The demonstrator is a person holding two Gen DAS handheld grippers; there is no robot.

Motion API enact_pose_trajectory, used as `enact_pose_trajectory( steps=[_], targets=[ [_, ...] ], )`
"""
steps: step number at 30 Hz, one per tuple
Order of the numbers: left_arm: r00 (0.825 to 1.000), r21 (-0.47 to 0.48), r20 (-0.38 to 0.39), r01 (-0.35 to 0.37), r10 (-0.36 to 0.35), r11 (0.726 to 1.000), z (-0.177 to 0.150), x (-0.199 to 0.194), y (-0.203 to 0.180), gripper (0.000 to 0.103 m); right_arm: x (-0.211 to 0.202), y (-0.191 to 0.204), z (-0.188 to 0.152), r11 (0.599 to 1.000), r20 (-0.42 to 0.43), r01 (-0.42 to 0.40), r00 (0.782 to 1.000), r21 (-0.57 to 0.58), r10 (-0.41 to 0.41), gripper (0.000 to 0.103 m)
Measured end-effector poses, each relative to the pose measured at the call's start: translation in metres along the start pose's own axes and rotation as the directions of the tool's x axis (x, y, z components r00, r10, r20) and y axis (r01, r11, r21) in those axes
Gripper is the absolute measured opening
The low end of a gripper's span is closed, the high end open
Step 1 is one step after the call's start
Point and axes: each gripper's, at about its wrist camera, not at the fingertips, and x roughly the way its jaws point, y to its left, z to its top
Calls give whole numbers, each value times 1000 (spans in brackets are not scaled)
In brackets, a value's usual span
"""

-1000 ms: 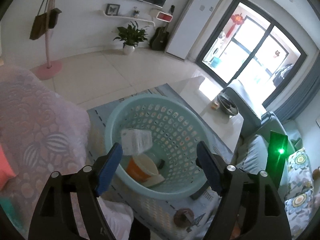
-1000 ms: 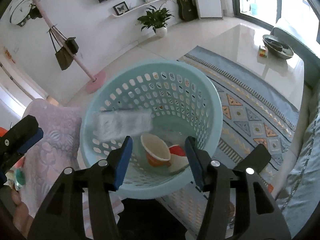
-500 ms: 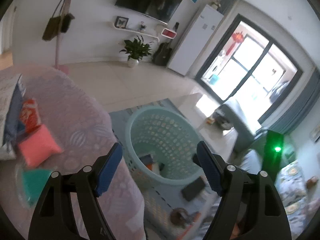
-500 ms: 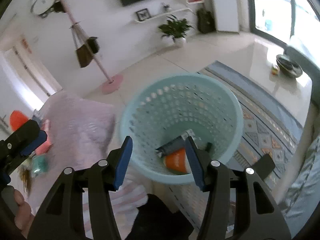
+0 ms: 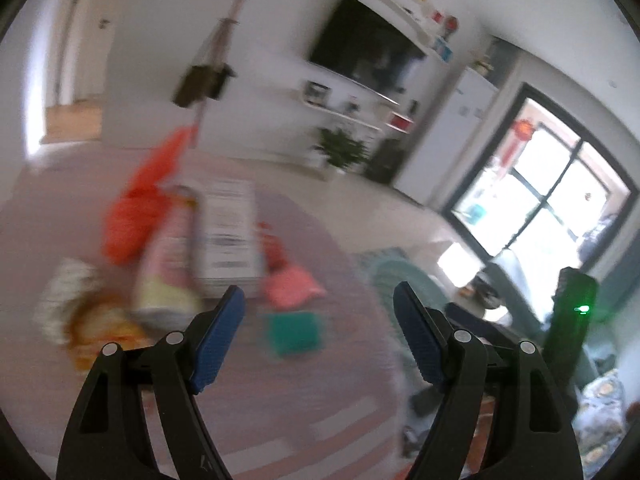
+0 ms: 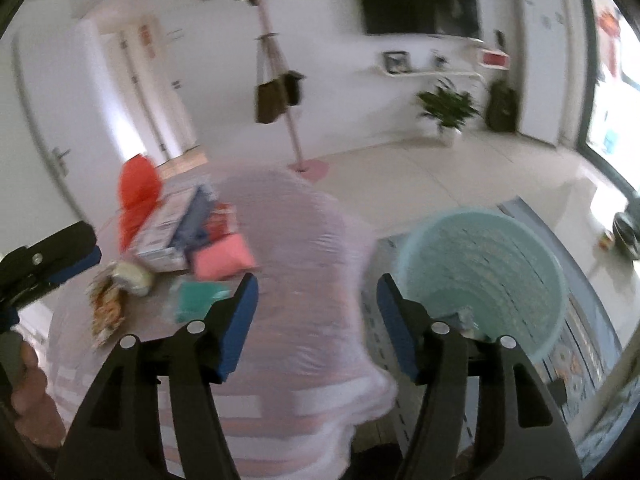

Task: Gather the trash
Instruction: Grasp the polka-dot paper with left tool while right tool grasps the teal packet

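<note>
The left gripper [image 5: 316,332] gapes wide, empty, above a pink-clothed counter [image 5: 320,400]; the right gripper [image 6: 314,312] is opening, empty, beside a pale-green perforated plastic basket [image 6: 532,272].

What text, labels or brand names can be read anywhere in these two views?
None can be read; both views are motion-blurred.
Box: rows of print, too blurred.
Snack bag: printed, illegible.
Door sign: red, too small.
Window ornament: red, no legible characters.

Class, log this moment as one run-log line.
left gripper: open, empty | right gripper: opening, empty | pale green perforated plastic basket: holds trash | pink-covered table: trash remains
</note>
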Motion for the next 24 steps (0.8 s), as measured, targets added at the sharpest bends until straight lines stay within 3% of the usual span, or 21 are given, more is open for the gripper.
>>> enact_pose_trajectory(
  steps=[4, 8, 10, 19, 24],
  targets=[
    [994, -31, 27, -103, 104, 994, -1, -27, 43, 75, 11, 34, -4, 998, -20, -34, 999, -55, 33, 65],
    [976, -40, 34, -215, 217, 976, -8, -46, 82, 73, 32, 56, -9, 996, -60, -52, 997, -75, 48, 66],
    [967, -34, 23, -255, 256, 966, -12, -52, 104, 73, 41, 63, -11, 996, -75, -45, 996, -74, 39, 72],
    [929, 37, -47, -367, 368, 930, -19, -30, 146, 72, 76, 92, -20, 996, -134, -24, 991, -84, 12, 75],
    [921, 44, -70, -380, 382, 924, -14, -10, 156, 65, 86, 95, -19, 996, -145, 3, 989, -90, -16, 75]
  ],
)
